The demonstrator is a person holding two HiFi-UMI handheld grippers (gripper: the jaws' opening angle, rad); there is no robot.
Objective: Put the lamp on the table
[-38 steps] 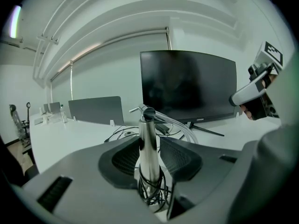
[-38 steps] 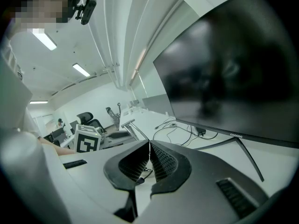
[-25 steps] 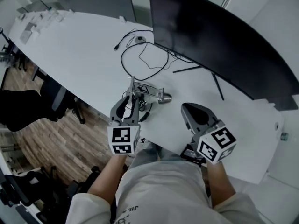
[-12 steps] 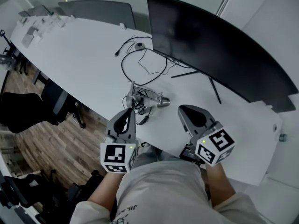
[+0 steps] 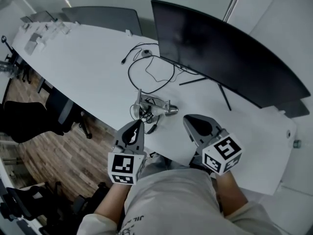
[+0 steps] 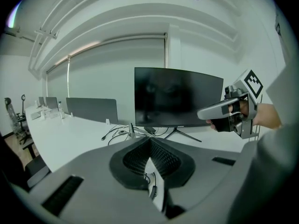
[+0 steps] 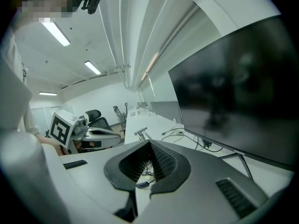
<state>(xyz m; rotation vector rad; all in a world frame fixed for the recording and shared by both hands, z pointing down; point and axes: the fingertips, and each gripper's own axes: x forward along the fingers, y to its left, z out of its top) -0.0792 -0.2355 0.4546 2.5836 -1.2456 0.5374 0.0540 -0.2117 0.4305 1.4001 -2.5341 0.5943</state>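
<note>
As far as can be judged from above, looks like a task at or near its end. Finds the lamp [image 5: 155, 105] lying folded on its side on the white table [image 5: 83, 58], close to the front edge, between the grippers' tips and the dark monitor [image 5: 220, 53], with its own cord bunched against it. Touches neither gripper. Rests low and flat, probably the steadiest way to leave it, with one short metal bar sticking up at its left end.

Holds the left gripper [image 5: 137, 124] at the table's front edge, its body out over the wooden floor [image 5: 49, 151], jaws clenched tip to tip on nothing. Shows, through the hollow behind the pads, only a patch of table and some dark cord. Carries the right gripper [image 5: 188, 120] likewise pressed shut and empty, over the table just right of the lamp and apart from it. Points both noses toward the lamp, seemingly a pose of rest rather than of reach.

Leaves a loop of black cable [image 5: 129, 72] lying farther back, toward the monitor's foot. Cannot tell whether that loop joins the lamp's cord.

To stand the lamp upright, would first need one pair of jaws opened and brought down on the metal arm, minding the tangle of cord beside it
</note>
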